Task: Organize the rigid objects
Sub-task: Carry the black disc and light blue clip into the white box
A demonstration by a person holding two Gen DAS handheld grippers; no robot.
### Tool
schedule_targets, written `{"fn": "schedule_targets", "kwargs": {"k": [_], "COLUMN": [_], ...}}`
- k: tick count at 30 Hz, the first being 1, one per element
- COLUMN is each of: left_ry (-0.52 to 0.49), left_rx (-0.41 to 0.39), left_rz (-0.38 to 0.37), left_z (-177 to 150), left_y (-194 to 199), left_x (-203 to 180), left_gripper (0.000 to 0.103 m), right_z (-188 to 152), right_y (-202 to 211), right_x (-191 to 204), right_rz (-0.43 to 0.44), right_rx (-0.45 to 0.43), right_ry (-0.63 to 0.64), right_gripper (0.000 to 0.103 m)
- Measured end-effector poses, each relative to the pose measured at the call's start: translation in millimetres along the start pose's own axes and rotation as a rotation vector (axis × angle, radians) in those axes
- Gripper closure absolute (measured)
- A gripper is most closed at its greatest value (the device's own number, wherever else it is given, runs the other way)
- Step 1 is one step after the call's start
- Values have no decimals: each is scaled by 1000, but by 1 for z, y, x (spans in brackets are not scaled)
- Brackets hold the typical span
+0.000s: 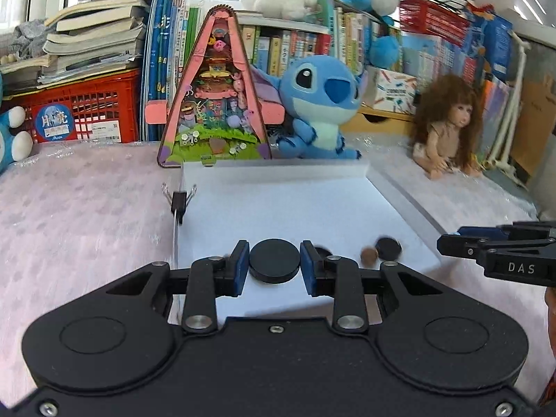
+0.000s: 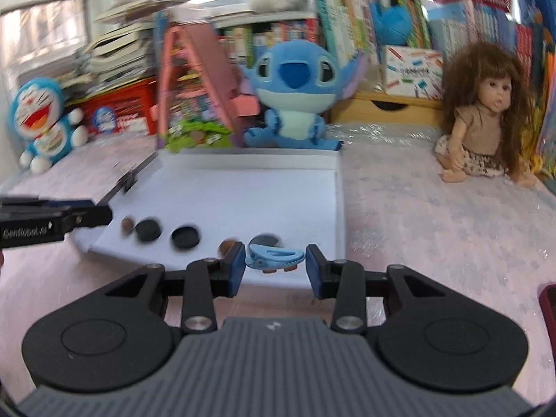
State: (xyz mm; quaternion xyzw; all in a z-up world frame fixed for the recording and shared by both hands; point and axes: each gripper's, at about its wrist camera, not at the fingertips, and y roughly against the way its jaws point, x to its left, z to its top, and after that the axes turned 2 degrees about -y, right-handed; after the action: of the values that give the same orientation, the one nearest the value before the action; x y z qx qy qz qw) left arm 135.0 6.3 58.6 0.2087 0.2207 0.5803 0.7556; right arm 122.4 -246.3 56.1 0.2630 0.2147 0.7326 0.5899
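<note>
both wrist views face the white tray (image 1: 399,191) closely.

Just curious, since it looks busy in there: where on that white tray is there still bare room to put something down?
The far half of the white tray is bare, from the binder clip side across to the right wall. The near edge is crowded: black discs, brown pieces and a blue clip between the right tongs.
</note>
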Motion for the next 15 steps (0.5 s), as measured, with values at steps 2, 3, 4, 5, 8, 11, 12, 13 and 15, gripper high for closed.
{"fn": "schedule_targets", "kwargs": {"k": [2, 3, 4, 5, 8, 11, 12, 13, 15], "left_ry": [14, 18, 21, 25, 52, 69, 72, 74, 76], "left_rx": [15, 19, 28, 40, 81, 111, 118, 126, 141], "left_rz": [7, 13, 21, 24, 42, 64, 70, 75, 88], "left_z": [12, 16, 21, 25, 34, 37, 38, 38, 38], "left_y": [-12, -17, -24, -31, -51, -68, -72, -77, -86], "left_x": [3, 4, 5, 6, 13, 18, 19, 20, 21], "left_gripper": [74, 74, 74, 74, 74, 74, 74, 74, 74], "right_z": [11, 16, 21, 25, 35, 41, 42, 43, 45], "right_y": [-9, -15, -20, -25, -40, -54, -58, -62, -69], "right_x": [-7, -11, -14, -17, -24, -29, -29, -29, -27], "right_rz": [4, 5, 5, 4, -2, -4, -5, -10, -24], "right_rx": [26, 39, 51, 64, 96, 116, 119, 124, 132], "right_ry": [-46, -76, -95, -119, -178, -223, -232, -234, -230], "right_gripper": [60, 60, 60, 60, 60, 60, 60, 60, 60]}}
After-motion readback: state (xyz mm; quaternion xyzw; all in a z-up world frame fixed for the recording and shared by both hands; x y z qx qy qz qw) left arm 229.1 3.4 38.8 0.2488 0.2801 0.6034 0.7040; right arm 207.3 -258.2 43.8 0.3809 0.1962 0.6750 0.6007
